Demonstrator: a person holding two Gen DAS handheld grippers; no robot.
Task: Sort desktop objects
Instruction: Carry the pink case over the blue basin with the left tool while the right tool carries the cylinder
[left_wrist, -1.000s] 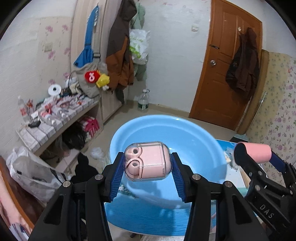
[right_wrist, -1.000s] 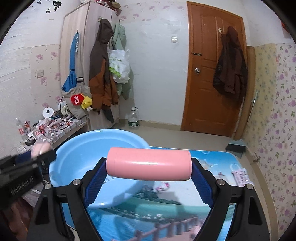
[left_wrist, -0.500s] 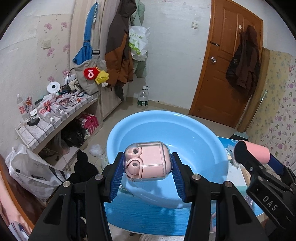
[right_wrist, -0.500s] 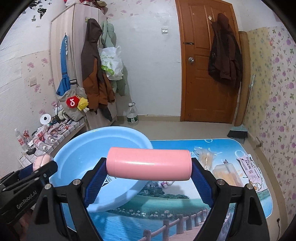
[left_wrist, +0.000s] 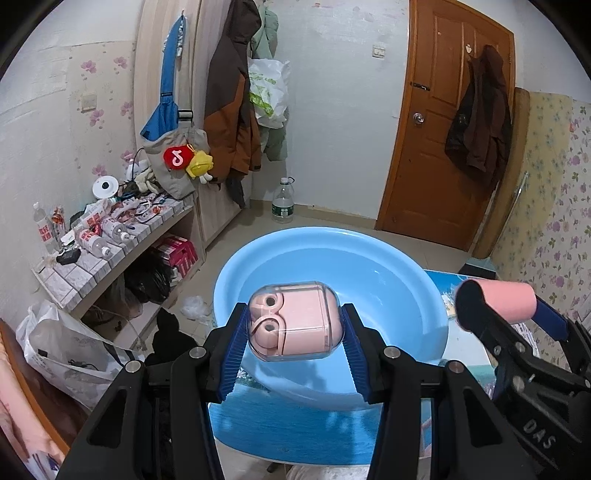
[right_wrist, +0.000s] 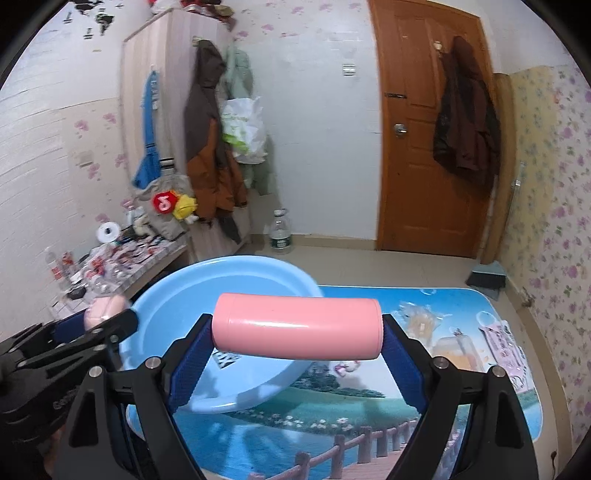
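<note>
A: Obstructions?
B: The left claw (left_wrist: 293, 328) grips a pink earbud case (left_wrist: 293, 325), hiding part of the blue basin (left_wrist: 399, 280). The right claw (right_wrist: 297, 332) clamps a pink cylinder (right_wrist: 297, 326) by its ends, above the table (right_wrist: 461, 391).
A: Surroundings?
B: The basin sits at the table's left end. Wooden door (right_wrist: 424, 147) behind, cluttered shelf (left_wrist: 110, 236) left; labels there unreadable.
</note>
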